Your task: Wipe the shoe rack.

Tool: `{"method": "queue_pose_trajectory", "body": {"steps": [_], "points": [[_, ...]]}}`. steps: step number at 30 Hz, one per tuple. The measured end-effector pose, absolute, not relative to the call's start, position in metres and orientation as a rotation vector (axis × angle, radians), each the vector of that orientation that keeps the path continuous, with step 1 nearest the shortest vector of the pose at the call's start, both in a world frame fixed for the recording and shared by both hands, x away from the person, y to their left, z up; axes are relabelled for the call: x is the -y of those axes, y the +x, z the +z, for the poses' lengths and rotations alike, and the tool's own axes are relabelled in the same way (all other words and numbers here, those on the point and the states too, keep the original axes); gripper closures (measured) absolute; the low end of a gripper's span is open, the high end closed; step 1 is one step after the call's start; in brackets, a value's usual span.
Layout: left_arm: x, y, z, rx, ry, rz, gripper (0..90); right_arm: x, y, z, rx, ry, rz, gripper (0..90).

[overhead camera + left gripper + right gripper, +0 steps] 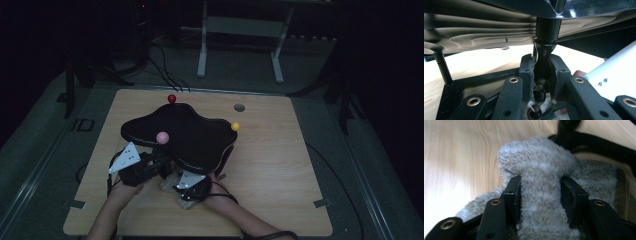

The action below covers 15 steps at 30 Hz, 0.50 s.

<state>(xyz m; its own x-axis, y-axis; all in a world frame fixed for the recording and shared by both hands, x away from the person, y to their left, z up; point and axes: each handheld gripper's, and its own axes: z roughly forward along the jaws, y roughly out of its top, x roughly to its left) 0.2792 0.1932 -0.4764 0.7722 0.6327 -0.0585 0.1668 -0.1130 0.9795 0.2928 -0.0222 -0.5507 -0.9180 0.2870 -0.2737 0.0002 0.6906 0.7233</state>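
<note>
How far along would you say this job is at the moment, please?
Done: the black platform stands on its post. In hand: the left claw clamps that post, and the right claw has a fold of grey fleece between its pads. Left: probably settling the fleece and letting go.

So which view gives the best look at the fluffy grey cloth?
The right gripper view: the fluffy grey cloth sits close up between the right gripper's pads, its pile clearly visible. The high view shows a dim patch of it below the black stand. The left gripper view adds nothing certain.
</note>
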Motion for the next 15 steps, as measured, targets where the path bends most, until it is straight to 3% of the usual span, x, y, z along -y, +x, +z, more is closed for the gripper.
{"method": "queue_pose_trajectory", "body": {"steps": [5,15], "points": [[-0.196,0.28,-0.477,-0.653,1.658,0.441,74.5,0.02,0.298,-0.551,-2.553,0.229,1.089,53.2],[-0.198,0.282,-0.479,-0.653,1.64,0.415,74.5,0.082,0.297,-0.553,-2.561,0.269,1.113,54.6]]}}
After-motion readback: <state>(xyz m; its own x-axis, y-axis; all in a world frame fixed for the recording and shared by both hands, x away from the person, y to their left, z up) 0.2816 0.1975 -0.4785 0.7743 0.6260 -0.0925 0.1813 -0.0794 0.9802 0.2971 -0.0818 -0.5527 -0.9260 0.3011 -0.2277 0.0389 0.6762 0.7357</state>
